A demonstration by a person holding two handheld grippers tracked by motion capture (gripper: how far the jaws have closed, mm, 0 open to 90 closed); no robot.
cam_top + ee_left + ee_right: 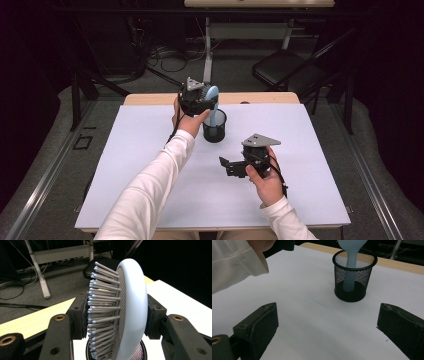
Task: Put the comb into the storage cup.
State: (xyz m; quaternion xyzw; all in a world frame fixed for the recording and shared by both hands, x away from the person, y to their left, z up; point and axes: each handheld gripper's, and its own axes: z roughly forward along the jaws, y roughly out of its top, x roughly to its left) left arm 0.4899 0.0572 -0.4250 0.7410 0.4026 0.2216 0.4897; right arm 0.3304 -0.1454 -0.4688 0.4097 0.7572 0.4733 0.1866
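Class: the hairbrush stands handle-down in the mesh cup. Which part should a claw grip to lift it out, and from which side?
Grip the oval head of the hairbrush, coming from above, one pad on the bristles, one on the smooth back. The handle sits inside the mesh cup; the head stands clear of its rim.

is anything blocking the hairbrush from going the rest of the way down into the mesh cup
Nothing visible does. The hairbrush is clamped at its head by the left gripper, and its handle already stands inside the black mesh cup, which holds nothing else. The right gripper waits open, off to the side on the table.
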